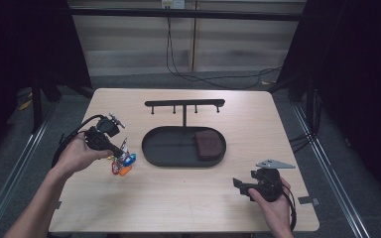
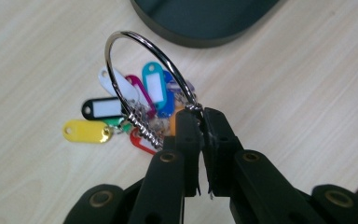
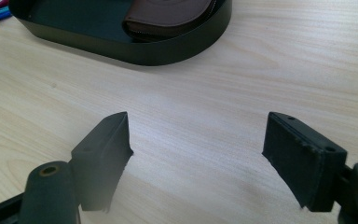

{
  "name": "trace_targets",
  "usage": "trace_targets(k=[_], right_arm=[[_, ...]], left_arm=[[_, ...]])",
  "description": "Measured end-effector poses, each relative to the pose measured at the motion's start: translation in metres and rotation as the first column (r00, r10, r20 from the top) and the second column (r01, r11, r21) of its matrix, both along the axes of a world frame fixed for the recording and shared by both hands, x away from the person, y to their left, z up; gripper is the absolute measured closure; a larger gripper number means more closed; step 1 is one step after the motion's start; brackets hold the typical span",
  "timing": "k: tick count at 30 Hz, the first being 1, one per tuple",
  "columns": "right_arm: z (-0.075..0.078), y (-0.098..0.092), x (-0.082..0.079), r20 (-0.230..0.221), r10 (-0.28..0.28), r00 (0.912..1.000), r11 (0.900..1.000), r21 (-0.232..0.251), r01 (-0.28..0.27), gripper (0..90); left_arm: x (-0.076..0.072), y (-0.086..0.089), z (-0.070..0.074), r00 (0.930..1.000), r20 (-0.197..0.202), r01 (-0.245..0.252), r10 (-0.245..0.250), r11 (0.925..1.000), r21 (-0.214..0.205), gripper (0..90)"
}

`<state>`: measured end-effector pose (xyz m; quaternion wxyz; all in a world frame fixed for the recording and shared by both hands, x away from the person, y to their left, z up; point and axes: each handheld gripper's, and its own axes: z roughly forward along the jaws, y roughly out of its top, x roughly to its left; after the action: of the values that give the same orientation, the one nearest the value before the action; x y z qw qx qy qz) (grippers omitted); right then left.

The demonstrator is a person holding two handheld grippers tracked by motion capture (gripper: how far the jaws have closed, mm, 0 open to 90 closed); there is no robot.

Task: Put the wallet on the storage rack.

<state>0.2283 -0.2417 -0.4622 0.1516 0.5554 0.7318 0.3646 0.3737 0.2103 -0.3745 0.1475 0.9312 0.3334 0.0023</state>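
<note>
Now left gripper (image 2: 200, 122) pinches key ring (image 2: 142, 74); ring upright, tags (image 2: 121, 109) dangling.

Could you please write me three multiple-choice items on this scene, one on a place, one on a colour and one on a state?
1. Where does the brown pouch lie?
A. On the bare table
B. In the right end of the black oval tray
C. On the hook rack

2. What colour is the key tag lying farthest left in the left gripper view?
A. Yellow
B. Grey
C. Brown

3. How does the left gripper stand?
A. Open above the tray
B. Shut on the pouch
C. Shut on the metal key ring

Answers: 1 B, the high view shows the pouch inside the tray's right end. 2 A, the leftmost tag is yellow. 3 C, its jaws pinch the ring where the tags hang, while the right gripper is open over bare table.
</note>
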Motion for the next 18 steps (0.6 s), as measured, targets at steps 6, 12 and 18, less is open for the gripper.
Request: trace_targets(k=[6,12,18], right_arm=[[0.000,0.000,0.001,0.004,0.001,1.0000,1.0000,-0.001,-0.001,23.0],[0.000,-0.001,0.000,0.004,0.001,1.0000,1.0000,0.002,-0.001,22.9],[0.000,-0.001,0.000,0.002,-0.003,1.0000,1.0000,0.005,0.003,23.0]], left_arm=[[0.004,-0.004,0.009,0.9980,-0.049,-0.035,0.039,0.9973,0.065,85.8],[0.007,-0.006,0.020,0.9965,-0.063,-0.049,0.055,0.9944,0.094,85.8],[0.006,-0.010,0.029,0.9972,-0.067,-0.025,0.033,0.9924,0.121,85.7]])
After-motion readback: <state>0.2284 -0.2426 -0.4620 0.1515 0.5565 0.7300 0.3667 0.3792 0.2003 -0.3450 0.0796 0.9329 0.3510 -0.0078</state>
